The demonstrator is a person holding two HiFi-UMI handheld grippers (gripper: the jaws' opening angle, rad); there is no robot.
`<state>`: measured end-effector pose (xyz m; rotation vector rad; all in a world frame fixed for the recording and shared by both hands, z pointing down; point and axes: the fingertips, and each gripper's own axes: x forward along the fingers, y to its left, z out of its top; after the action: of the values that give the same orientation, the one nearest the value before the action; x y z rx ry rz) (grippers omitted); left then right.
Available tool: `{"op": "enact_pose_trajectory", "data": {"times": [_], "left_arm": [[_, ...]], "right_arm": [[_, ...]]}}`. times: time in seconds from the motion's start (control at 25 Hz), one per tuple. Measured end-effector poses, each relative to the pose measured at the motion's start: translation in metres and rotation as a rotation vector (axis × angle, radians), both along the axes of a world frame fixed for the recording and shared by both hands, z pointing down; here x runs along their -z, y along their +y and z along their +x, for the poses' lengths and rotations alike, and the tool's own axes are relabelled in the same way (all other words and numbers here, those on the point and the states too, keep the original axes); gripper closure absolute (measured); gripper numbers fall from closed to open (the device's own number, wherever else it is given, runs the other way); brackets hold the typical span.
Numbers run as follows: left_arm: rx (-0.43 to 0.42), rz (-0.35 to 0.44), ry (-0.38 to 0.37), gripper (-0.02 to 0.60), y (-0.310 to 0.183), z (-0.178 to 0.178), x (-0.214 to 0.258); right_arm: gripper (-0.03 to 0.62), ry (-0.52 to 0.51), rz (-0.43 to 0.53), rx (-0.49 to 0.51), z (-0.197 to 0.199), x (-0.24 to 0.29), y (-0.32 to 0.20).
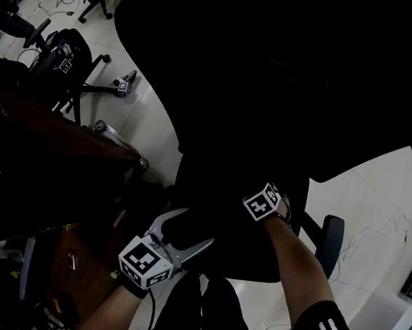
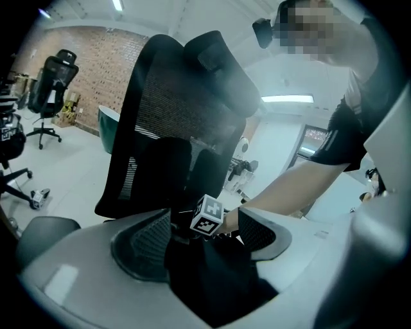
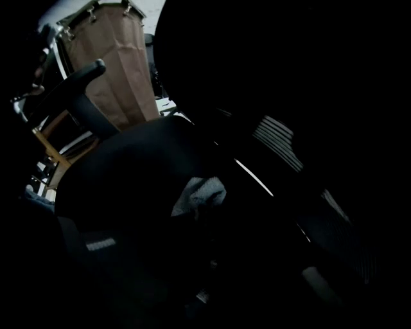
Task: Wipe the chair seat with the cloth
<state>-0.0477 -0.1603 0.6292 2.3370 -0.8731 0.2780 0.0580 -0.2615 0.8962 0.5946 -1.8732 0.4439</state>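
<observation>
A black office chair fills the middle of the head view, its seat (image 1: 235,233) dark and low. My right gripper (image 1: 256,191) rests on the seat, with only its marker cube (image 1: 264,202) plain to see. In the right gripper view a pale grey cloth (image 3: 199,195) is bunched at the jaw tips, and the right gripper (image 3: 204,215) looks shut on it against the seat (image 3: 128,173). My left gripper (image 1: 193,229) stands open at the seat's front left edge. In the left gripper view the left gripper (image 2: 202,243) has the dark seat edge (image 2: 212,283) between its wide jaws, below the mesh backrest (image 2: 173,109).
Other black chairs (image 1: 63,58) and a loose marker cube (image 1: 123,84) stand on the white floor at the left. A dark wooden desk (image 1: 46,151) lies close on the left. The chair's armrest (image 1: 329,243) juts out at the right. A brown bag (image 3: 119,64) hangs behind the seat.
</observation>
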Motion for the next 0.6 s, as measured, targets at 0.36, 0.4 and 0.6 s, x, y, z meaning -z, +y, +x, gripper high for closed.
{"op": "enact_pose_trajectory", "data": {"times": [0.36,0.4,0.6], "left_arm": [[-0.070,0.006,0.022,0.228,0.004,0.039,0.006],[-0.073,0.006,0.023,0.229,0.005,0.041,0.006],[-0.057,0.011,0.010,0.229,0.007,0.028,0.005]], "right_arm": [[0.545,0.128,0.018,-0.259,0.151,0.018,-0.004],[0.545,0.141,0.018,-0.271,0.159,0.019,-0.003],[0.545,0.055,0.038,-0.328,0.137,0.031,-0.007]]}}
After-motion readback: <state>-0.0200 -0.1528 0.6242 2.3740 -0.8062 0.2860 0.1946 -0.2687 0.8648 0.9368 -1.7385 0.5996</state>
